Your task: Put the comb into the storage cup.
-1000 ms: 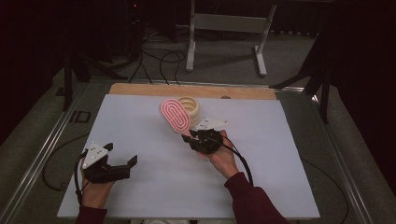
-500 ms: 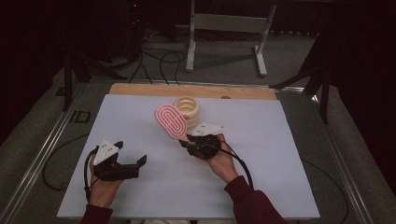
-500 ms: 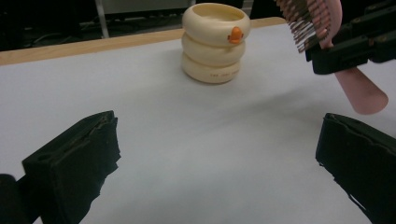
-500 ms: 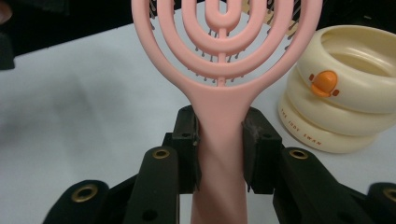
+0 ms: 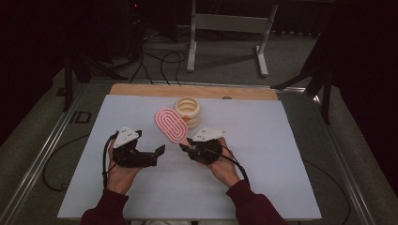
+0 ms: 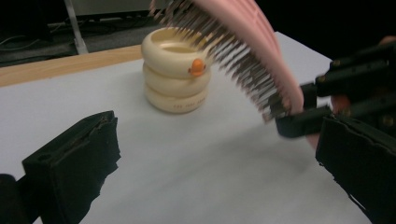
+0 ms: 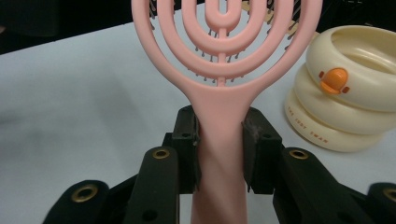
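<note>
While your right tool clamps the handle of the pink brush, both pads pressed flat against it in the right gripper view, the brush head rises clear of the desk, tilted up and away toward your left. Bristles face down toward the sheet, as the left gripper view shows; the open ribbed back faces up. Your left tool has its jaws wide apart, nothing between them, and points toward the right tool from near the brush handle; the two tools are close but not touching. Just beyond the brush head stands a cream ringed holder with a small orange duck beak on its side, upright on the desk, apart from the brush. The white sheet covers the desk except for a wooden strip along the far edge. Cables lie on the floor behind.
</note>
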Available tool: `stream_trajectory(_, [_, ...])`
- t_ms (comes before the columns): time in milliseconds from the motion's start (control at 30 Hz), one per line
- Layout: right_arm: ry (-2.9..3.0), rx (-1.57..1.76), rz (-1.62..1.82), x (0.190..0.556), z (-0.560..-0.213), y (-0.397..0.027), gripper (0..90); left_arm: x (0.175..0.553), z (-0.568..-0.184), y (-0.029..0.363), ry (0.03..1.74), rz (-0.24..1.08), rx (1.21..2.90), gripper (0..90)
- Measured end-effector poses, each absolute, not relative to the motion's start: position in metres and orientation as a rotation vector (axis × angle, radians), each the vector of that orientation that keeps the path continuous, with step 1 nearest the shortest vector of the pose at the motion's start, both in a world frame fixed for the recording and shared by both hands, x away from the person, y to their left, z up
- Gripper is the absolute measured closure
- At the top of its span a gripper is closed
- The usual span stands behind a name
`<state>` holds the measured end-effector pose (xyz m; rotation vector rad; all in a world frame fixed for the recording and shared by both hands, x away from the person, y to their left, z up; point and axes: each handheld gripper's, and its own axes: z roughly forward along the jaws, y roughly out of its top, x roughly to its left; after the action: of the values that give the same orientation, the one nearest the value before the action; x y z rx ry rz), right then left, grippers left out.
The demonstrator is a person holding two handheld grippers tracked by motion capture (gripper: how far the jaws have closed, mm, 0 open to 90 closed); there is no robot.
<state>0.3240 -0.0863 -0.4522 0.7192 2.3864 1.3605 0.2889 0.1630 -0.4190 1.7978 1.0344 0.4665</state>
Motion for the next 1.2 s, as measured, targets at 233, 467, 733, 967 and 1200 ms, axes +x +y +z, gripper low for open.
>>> stream_trajectory(233, [2.374,0.699,1.392,0.319,-0.451,-0.082,70.4,0.302,-0.416,0.146,1.081,0.399,1.778,0.7])
stream_trajectory(467, [2.376,0.678,1.398,0.315,-0.45,-0.08,70.4,0.307,-0.414,0.132,1.106,0.353,1.739,17.2])
stream_trajectory(733, [2.372,0.632,1.398,0.311,-0.448,-0.078,70.5,0.315,-0.416,0.127,1.124,0.232,1.674,43.8])
stream_trajectory(967, [2.378,0.617,1.381,0.312,-0.446,-0.08,70.5,0.317,-0.415,0.127,1.085,0.164,1.672,58.8])
stream_trajectory(1200, [2.38,0.617,1.35,0.317,-0.447,-0.082,70.2,0.316,-0.412,0.121,1.058,0.156,1.652,63.2])
